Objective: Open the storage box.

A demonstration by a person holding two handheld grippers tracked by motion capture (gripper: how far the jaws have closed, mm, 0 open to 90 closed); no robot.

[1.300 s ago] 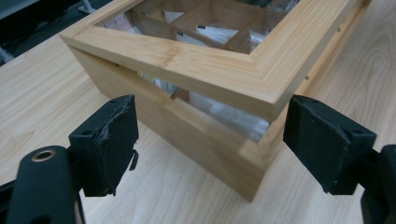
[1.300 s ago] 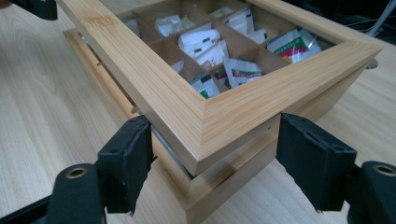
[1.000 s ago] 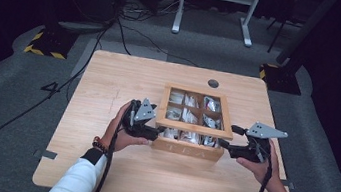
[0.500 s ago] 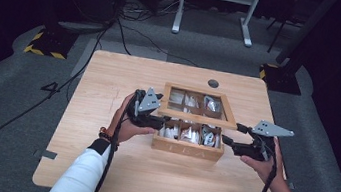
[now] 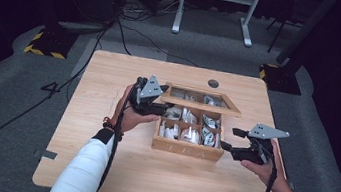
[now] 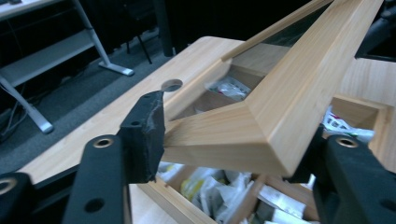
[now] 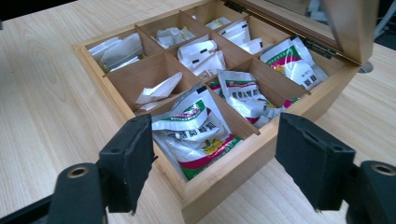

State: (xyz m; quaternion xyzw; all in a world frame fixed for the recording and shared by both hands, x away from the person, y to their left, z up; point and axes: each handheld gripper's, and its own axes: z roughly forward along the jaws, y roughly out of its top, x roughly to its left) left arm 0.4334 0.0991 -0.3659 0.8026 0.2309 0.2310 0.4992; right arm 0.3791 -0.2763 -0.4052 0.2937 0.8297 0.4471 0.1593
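Observation:
A wooden compartment box point(image 5: 186, 150) stands mid-table, holding several paper sachets point(image 5: 187, 134). Its glass-paned lid point(image 5: 201, 104) is tilted up, hinged at the far side. My left gripper point(image 5: 164, 108) is shut on the lid's front left corner. In the left gripper view the jaws clamp the lid frame point(image 6: 280, 93) at the left gripper point(image 6: 233, 144), with sachets point(image 6: 219, 191) below. My right gripper point(image 5: 229, 138) hangs open at the box's front right corner. In the right gripper view the right gripper point(image 7: 219, 158) straddles that box point(image 7: 224, 186) corner; green-and-red sachets point(image 7: 196, 135) lie inside, and the lid point(image 7: 345, 23) rises at top right.
The light wooden table point(image 5: 110, 77) has a round cable hole point(image 5: 213, 83) behind the box. Bare tabletop lies left of and in front of the box. Cables run over the grey floor, and a white metal frame point(image 5: 216, 6) stands beyond the table.
The lid has gone from closed to tilted up, lifted by my left gripper moving up and back. The right gripper has stayed by the box's front right corner.

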